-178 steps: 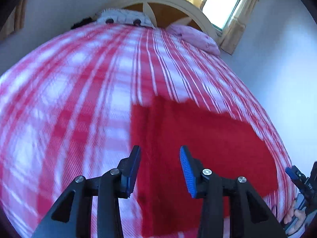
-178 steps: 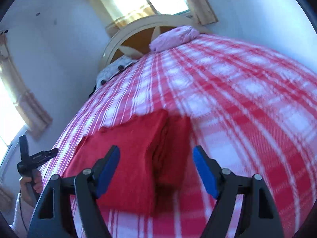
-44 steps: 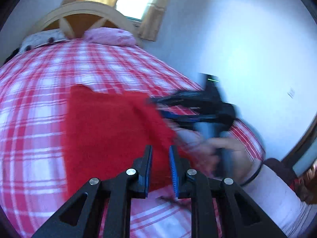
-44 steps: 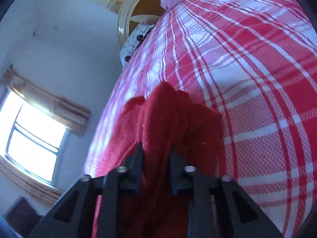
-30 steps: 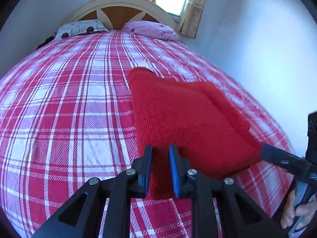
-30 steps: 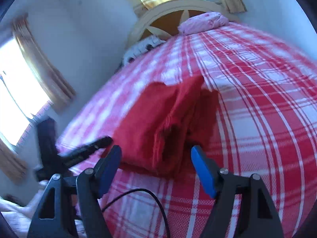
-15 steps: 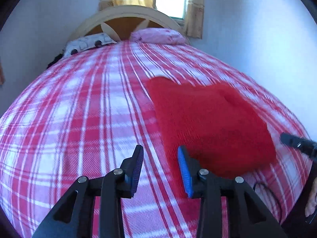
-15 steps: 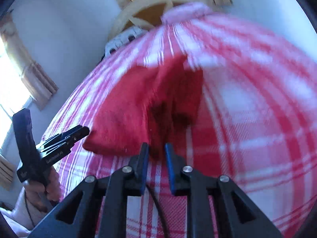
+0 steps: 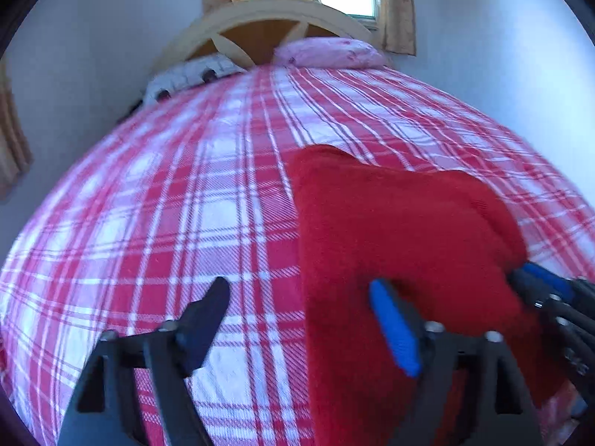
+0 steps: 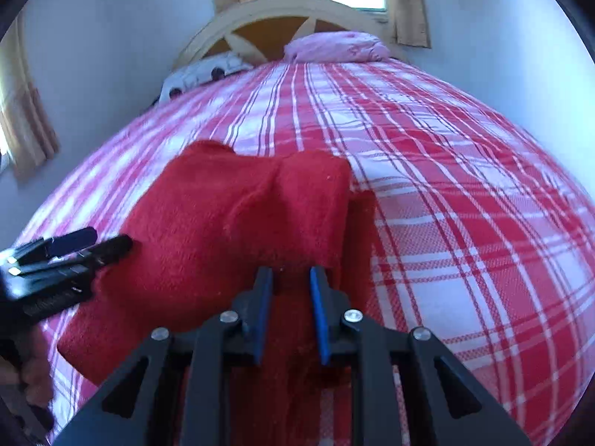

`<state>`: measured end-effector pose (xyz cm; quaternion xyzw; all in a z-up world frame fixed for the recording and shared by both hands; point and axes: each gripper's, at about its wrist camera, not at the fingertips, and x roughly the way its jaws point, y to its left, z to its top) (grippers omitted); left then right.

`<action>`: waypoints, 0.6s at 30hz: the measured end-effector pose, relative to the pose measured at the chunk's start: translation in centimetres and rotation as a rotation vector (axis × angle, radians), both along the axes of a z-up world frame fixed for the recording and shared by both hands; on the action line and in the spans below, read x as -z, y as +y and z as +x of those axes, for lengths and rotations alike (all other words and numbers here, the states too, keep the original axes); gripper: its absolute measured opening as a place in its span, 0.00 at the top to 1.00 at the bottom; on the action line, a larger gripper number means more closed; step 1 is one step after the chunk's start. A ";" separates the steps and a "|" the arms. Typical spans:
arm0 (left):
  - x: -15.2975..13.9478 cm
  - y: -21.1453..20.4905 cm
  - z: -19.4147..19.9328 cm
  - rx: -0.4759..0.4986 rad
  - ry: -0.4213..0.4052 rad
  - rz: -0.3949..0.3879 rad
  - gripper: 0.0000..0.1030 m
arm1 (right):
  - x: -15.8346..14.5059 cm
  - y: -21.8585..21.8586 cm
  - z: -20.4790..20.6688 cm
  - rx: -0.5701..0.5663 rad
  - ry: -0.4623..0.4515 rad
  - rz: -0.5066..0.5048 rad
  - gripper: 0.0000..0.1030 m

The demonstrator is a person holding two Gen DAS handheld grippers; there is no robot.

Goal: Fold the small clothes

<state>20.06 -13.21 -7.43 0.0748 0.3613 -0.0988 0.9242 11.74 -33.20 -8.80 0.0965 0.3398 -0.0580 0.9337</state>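
A folded red knit garment (image 9: 390, 223) (image 10: 223, 215) lies on the red-and-white checked bed (image 9: 167, 204) (image 10: 465, 223). My left gripper (image 9: 297, 316) is low at the garment's left near corner. Its jaws are opening wide; the blue-padded finger (image 9: 390, 330) is over the fabric and the other over the sheet, with nothing pinched. The right wrist view shows the left gripper (image 10: 111, 239) at that same edge. My right gripper (image 10: 290, 297) stands nearly closed with a fold of the garment's near edge between its pads. From the left wrist view the right gripper (image 9: 524, 278) touches the garment's right corner.
A pink pillow (image 9: 331, 50) and a white spotted pillow (image 9: 186, 74) lie against the arched headboard (image 9: 267, 33) under a curtained window. A pale wall runs close along the bed's right side. A hand (image 10: 33, 371) holds the left gripper at the bed's near left edge.
The left jaws went from nearly shut to wide apart at the garment's left corner. The right jaws closed from wide open and came down onto the garment's near edge.
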 end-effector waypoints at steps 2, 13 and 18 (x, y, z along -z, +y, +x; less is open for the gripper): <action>0.2 0.3 0.1 -0.038 -0.008 0.002 0.08 | -0.1 0.2 -0.1 -0.001 -0.007 -0.005 0.77; 0.6 1.2 0.8 -0.072 0.034 -0.052 0.01 | 0.7 -1.7 0.1 0.114 0.027 0.106 0.00; -1.2 2.3 0.7 0.011 0.062 -0.068 0.01 | 0.6 -4.0 -1.5 0.127 -0.057 0.263 0.00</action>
